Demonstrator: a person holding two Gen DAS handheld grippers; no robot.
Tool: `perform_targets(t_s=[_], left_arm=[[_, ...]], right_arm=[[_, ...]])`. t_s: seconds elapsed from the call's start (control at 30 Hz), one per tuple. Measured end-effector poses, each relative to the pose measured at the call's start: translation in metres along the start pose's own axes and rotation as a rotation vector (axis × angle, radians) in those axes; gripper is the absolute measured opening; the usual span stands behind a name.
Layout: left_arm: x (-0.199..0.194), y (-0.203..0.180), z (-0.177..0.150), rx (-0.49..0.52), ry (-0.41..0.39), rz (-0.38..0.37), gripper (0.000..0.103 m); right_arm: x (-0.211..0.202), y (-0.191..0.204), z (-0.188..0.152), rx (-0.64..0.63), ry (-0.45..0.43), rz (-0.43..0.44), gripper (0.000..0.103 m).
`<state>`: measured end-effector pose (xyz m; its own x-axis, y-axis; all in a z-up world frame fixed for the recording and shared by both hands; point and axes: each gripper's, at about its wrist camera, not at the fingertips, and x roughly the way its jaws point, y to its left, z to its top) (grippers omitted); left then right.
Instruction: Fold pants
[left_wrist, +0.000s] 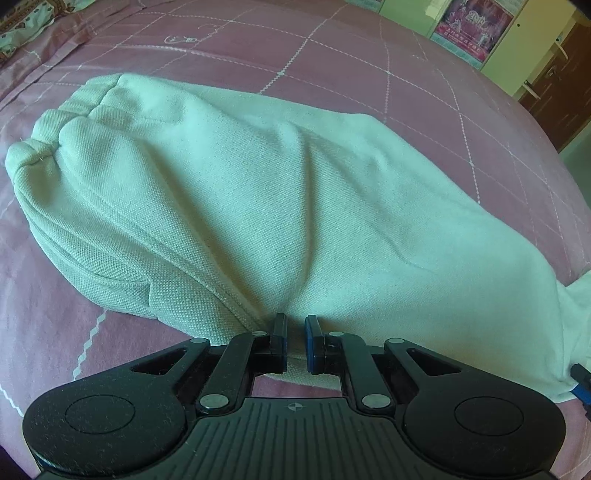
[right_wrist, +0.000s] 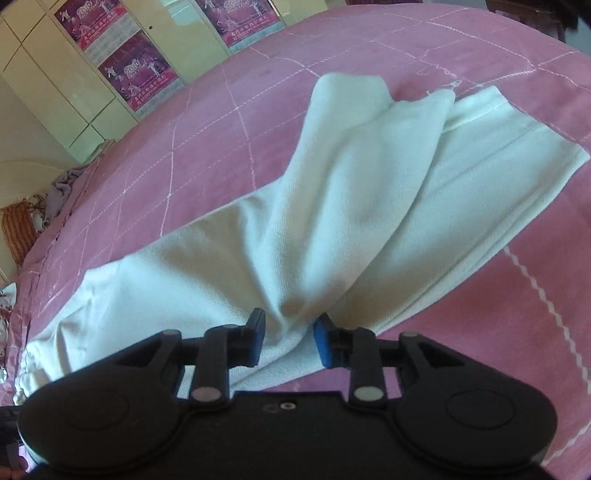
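A pair of pale, off-white pants (left_wrist: 258, 192) lies across a pink quilted bedspread (left_wrist: 332, 55) stitched with a white diamond grid. The garment is folded lengthwise so one leg rests on the other, the gathered elastic waistband (left_wrist: 48, 140) bunched at one end and the two leg hems (right_wrist: 480, 110) fanned slightly apart at the other. The left gripper (left_wrist: 295, 341) sits at the near edge of the pants close to the waist end, its blue-padded fingers (left_wrist: 313, 343) drawn to a narrow gap with a fold of the cloth's edge lying between them; whether they truly pinch it cannot be told. The right gripper (right_wrist: 289, 341) works farther down the legs, its fingers (right_wrist: 325, 345) set moderately apart on either side of a raised ridge of fabric, pads close to the cloth but not visibly pressed into it. Cream wardrobe doors (right_wrist: 55, 92) carrying purple posters (right_wrist: 136, 77) stand beyond the bed, and a patterned pillow (left_wrist: 22, 22) shows at the far corner of the left view
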<state>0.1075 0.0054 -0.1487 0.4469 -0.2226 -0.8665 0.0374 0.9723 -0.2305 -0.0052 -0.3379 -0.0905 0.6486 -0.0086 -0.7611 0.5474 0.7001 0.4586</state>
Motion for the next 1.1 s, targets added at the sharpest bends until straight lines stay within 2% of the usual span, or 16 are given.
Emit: perform_targets(t_s=[0.1,0.2,0.27,0.4,0.57,0.63,0.67,0.8,0.87,0.93,1.0,1.1], left_arm=[[-0.009,-0.021,-0.004,0.042,-0.014,-0.032,0.01],[-0.006,-0.047,-0.012,0.071,0.011,-0.072,0.01],[0.0,-0.067,-0.019,0.093,0.03,-0.091,0.01],[0.01,-0.093,-0.03,0.127,0.034,-0.08,0.01],[0.015,-0.094,-0.031,0.11,0.039,-0.06,0.01],[0.015,-0.091,-0.03,0.098,0.046,-0.067,0.01],[0.015,-0.09,-0.03,0.094,0.048,-0.068,0.01],[0.016,-0.092,-0.031,0.1,0.049,-0.06,0.01],[0.018,-0.093,-0.03,0.105,0.047,-0.056,0.01],[0.02,-0.094,-0.03,0.109,0.047,-0.056,0.01],[0.02,-0.094,-0.028,0.11,0.049,-0.059,0.01],[0.021,-0.092,-0.027,0.099,0.053,-0.07,0.01]], right_arm=[[-0.005,-0.007,0.008,0.021,-0.018,-0.003,0.036],[-0.018,-0.032,0.016,0.058,-0.051,-0.033,0.043],[-0.019,-0.049,0.026,0.103,-0.069,-0.039,0.043],[-0.011,-0.075,0.043,0.189,-0.077,-0.031,0.041],[0.003,-0.096,0.062,0.22,-0.096,-0.006,0.041],[0.012,-0.105,0.072,0.259,-0.114,0.006,0.038],[0.018,-0.111,0.076,0.288,-0.121,0.012,0.033],[0.03,-0.128,0.09,0.376,-0.158,0.01,0.007],[0.027,-0.123,0.095,0.352,-0.162,0.002,0.006],[0.015,-0.106,0.1,0.246,-0.186,-0.008,0.005],[-0.008,-0.091,0.105,0.173,-0.255,-0.013,0.005],[-0.055,-0.083,0.108,0.135,-0.376,0.012,0.004]])
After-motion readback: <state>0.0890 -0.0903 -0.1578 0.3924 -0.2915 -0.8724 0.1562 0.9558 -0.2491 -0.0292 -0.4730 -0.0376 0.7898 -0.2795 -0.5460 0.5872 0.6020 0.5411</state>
